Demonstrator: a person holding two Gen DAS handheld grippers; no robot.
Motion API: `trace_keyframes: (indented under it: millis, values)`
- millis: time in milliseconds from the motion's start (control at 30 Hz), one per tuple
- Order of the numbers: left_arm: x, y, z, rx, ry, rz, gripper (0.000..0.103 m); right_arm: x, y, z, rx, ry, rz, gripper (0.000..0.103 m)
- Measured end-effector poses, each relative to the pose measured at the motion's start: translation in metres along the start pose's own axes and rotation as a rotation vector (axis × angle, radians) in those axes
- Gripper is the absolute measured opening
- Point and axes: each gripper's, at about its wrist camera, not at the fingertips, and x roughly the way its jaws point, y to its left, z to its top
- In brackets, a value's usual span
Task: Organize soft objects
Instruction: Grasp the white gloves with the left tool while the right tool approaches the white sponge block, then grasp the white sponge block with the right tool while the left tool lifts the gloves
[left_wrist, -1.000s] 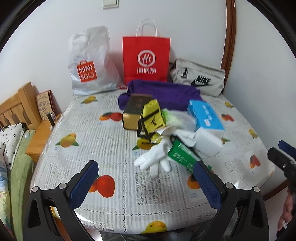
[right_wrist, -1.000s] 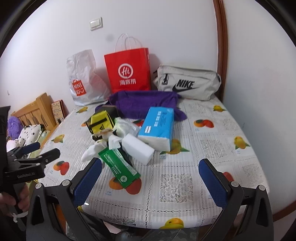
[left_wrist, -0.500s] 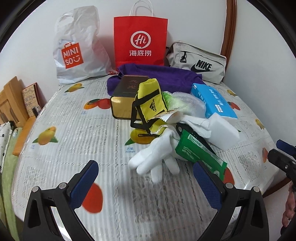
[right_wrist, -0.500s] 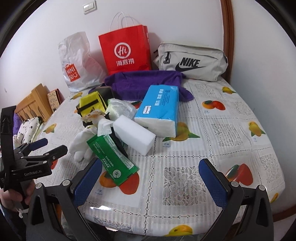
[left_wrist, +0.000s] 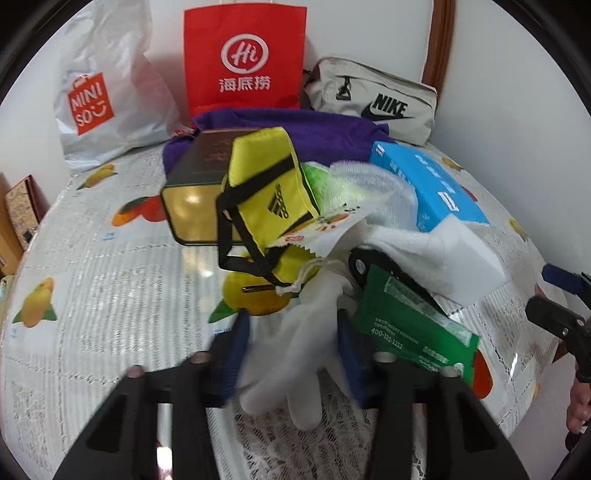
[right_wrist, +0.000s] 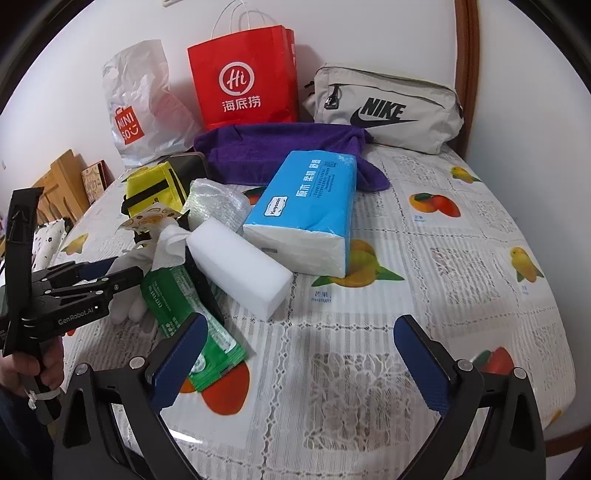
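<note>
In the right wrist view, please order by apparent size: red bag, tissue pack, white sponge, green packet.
1. Red bag and tissue pack: alike, and the pack is nearer.
2. White sponge.
3. Green packet, partly hidden.

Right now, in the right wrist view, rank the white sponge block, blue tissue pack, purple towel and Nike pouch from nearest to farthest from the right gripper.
1. White sponge block: just ahead of the right gripper, left of centre.
2. Blue tissue pack: behind the block, centre.
3. Purple towel: behind the pack.
4. Nike pouch: against the wall, back right.
</note>
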Motion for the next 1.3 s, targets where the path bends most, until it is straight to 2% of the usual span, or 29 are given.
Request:
trace_keyframes:
  millis: [100, 133, 467, 600, 700, 733, 767, 800, 867, 1100, 1300]
  values:
    - [0.004, 0.000, -0.001, 0.003, 0.014, -0.047, 0.014, 0.006, 0.002, 0.002, -0.015, -0.009, 0.003, 0.100]
    - [0.004, -0.001, -0.002, 0.009, 0.011, -0.049, 0.012, 0.008, 0.003, 0.004, -0.020, -0.015, 0.008, 0.100]
    - [-0.017, 0.016, -0.003, -0.025, -0.006, -0.062, 0.010, 0.036, 0.009, 0.018, -0.041, -0.004, 0.081, 0.100]
    - [-0.010, 0.019, -0.004, -0.035, 0.012, -0.071, 0.010, 0.053, 0.014, 0.022, -0.047, 0.024, 0.124, 0.100]
    - [-0.004, 0.021, -0.006, -0.056, 0.024, -0.101, 0.010, 0.060, 0.021, 0.026, -0.069, 0.010, 0.156, 0.099]
    - [-0.002, 0.022, -0.006, -0.065, 0.030, -0.113, 0.010, 0.061, 0.023, 0.026, -0.072, 0.004, 0.159, 0.097]
    - [0.000, 0.023, -0.006, -0.073, 0.031, -0.117, 0.010, 0.062, 0.024, 0.027, -0.076, -0.006, 0.164, 0.088]
    - [0.001, 0.024, -0.006, -0.080, 0.029, -0.117, 0.010, 0.061, 0.025, 0.026, -0.080, -0.019, 0.178, 0.073]
    - [-0.001, 0.026, -0.005, -0.093, 0.021, -0.121, 0.010, 0.061, 0.026, 0.026, -0.083, -0.024, 0.202, 0.057]
    - [-0.013, 0.029, 0.003, -0.103, 0.003, -0.143, 0.010, 0.045, 0.024, 0.028, -0.086, -0.047, 0.223, 0.046]
    - [-0.034, 0.028, 0.018, -0.089, -0.033, -0.148, 0.010, 0.033, 0.026, 0.029, -0.111, -0.042, 0.242, 0.045]
